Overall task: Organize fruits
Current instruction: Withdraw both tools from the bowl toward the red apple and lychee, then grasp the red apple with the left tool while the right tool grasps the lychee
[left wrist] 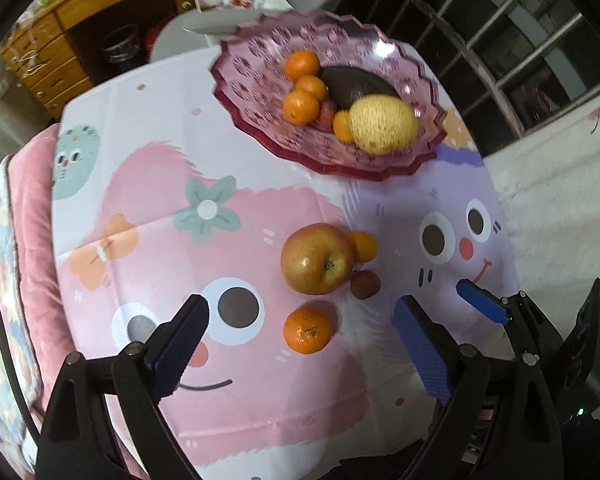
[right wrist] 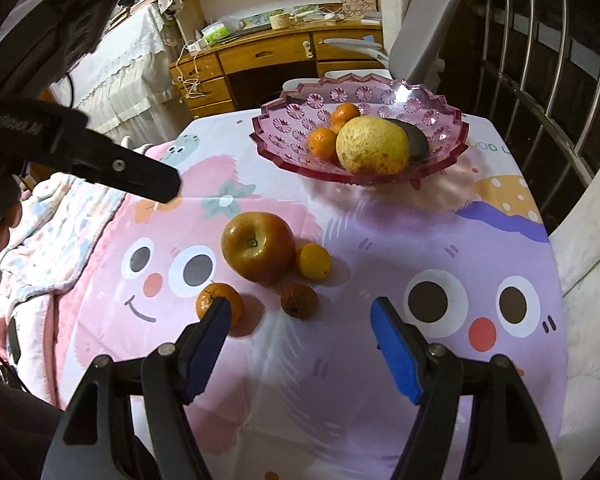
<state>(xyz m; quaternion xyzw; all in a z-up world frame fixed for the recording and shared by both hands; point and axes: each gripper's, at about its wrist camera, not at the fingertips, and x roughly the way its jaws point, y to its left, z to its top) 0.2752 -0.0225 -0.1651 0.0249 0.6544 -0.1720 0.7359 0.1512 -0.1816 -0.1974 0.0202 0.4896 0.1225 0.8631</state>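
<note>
- Your left gripper stood with its fingers spread wide and nothing between the pads; the small orange mandarin with a green stem scar lay low in the middle of the left wrist frame, inside the gap but untouched
- Your right gripper was also open and empty, aimed toward the small dark brown wrinkled fruit at the centre of its own frame
- The large red-yellow apple sat just above the mandarin, with a small yellow-orange citrus touching its right side; a finger closing off-centre could have nudged the apple and sent the round fruits rolling across the pink cartoon-print tablecloth
- Both tools worked near each other at lower right of the left view, so you risked knocking them together
- The pink scalloped glass bowl already held several fruits; one dropped in hard might have bounced out
- Only the right view showed the bowl's far rim and a wooden desk behind; only the left view showed the brown fruit beside the apple from above
</note>
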